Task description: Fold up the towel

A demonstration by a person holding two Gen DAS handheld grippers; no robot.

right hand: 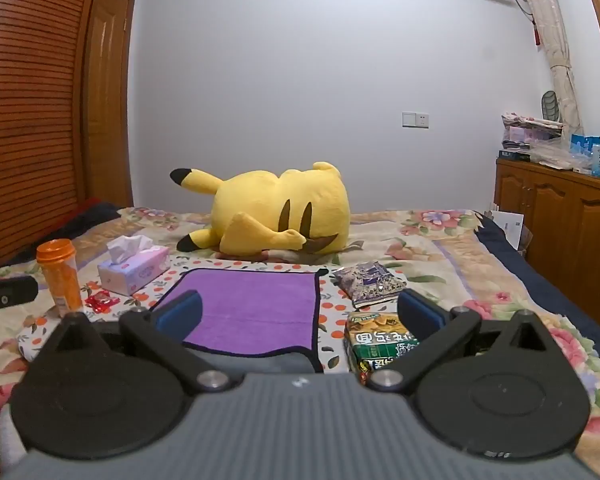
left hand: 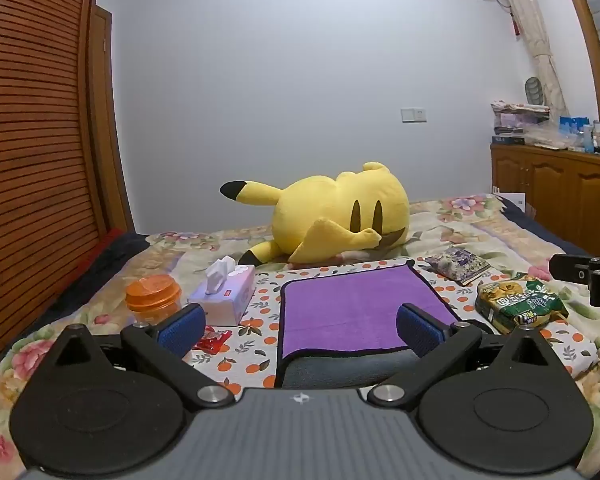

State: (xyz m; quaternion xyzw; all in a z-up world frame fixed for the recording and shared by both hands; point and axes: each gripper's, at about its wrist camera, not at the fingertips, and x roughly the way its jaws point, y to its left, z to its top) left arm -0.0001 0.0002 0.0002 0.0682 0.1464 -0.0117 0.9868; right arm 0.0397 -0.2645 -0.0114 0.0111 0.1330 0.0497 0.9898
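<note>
Your left gripper (left hand: 300,326) hovers over the purple towel (left hand: 352,310), fingers spread apart and empty. Left of the towel stand an orange jar (left hand: 153,298) and tissue box (left hand: 226,296); right of it lie snack packets (left hand: 520,306). Your right gripper (right hand: 300,316) is likewise parted above the towel's right edge.

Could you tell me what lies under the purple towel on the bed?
The purple towel lies on a white cloth printed with oranges, which rests on the floral bedspread. The towel's grey underside shows at its folded near edge. Anything beneath its middle is covered.
</note>
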